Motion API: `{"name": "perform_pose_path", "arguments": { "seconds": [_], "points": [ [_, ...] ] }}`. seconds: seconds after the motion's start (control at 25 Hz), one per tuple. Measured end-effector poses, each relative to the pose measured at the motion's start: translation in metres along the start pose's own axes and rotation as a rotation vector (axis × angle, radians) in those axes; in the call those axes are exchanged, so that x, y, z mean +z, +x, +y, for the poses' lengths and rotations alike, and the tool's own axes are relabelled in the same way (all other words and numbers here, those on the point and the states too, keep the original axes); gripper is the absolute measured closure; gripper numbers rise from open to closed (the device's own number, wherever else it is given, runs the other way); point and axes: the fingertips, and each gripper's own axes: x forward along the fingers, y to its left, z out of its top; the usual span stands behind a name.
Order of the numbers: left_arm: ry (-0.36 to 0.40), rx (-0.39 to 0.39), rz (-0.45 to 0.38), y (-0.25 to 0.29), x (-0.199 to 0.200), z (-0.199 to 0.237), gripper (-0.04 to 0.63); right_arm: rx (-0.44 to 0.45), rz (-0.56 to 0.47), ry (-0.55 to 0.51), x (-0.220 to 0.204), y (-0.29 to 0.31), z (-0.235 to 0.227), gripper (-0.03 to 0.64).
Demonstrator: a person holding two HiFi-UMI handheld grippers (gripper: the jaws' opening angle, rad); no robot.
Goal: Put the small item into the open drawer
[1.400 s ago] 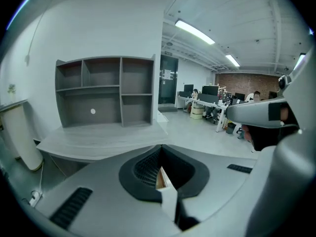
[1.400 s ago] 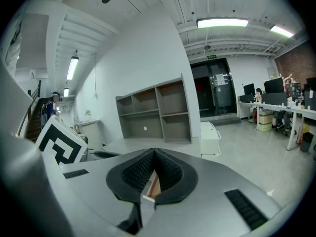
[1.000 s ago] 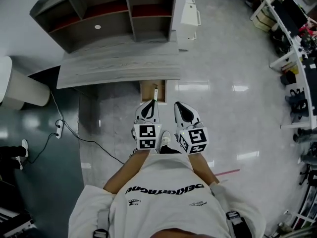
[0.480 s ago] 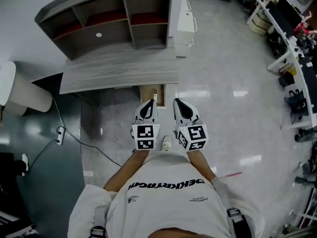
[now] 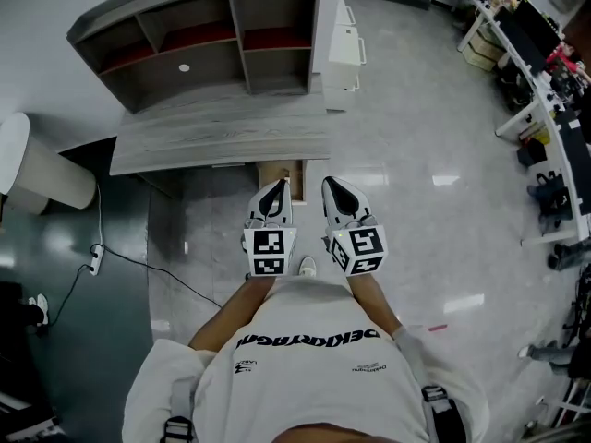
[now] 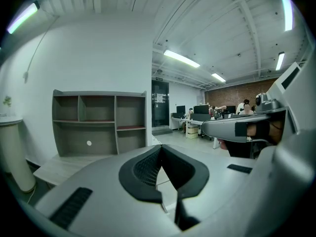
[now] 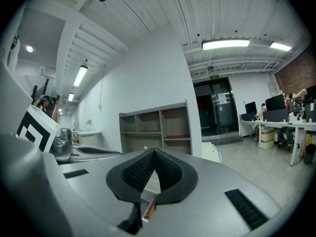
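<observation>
**Overview, from the head view.** A glossy grey floor [image 5: 416,201] fills most of the scene. On it stands a grey wood-grain table [image 5: 222,137], with an open shelf unit [image 5: 203,35] at its far side. A white cabinet [image 5: 343,49] stands just beside the shelf unit's right end.

**Person.** A person in a white shirt [image 5: 305,367] stands facing the table and holds both grippers level, side by side and close together but apart.

**Grippers.** The left gripper [image 5: 275,188] and the right gripper [image 5: 331,185] each carry a marker cube [image 5: 269,252] at the rear. In the left gripper view the dark ribbed fingers [image 6: 143,168] meet at their tips with nothing between them. In the right gripper view the fingers [image 7: 136,174] likewise meet at the tips and are empty.

**Drawer.** The drawer [image 5: 274,171] juts open from under the table's near edge, showing a wooden interior just ahead of the left gripper's tip.

**Small item.** A thin pale sliver [image 5: 287,175] lies inside the drawer. It is too small to identify with certainty.
</observation>
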Motion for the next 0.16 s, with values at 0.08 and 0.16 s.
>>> {"name": "perform_pose_path", "arguments": {
  "seconds": [0.08, 0.16],
  "points": [
    [0.008, -0.002, -0.01, 0.0043, 0.0025, -0.0004, 0.58, -0.002, -0.008, -0.003, 0.0025, 0.0029, -0.0039, 0.584],
    [0.012, -0.004, -0.018, 0.0098, 0.0056, -0.0004, 0.58, -0.004, -0.015, -0.005, 0.0052, 0.0066, -0.0086, 0.584]
  ]
}}
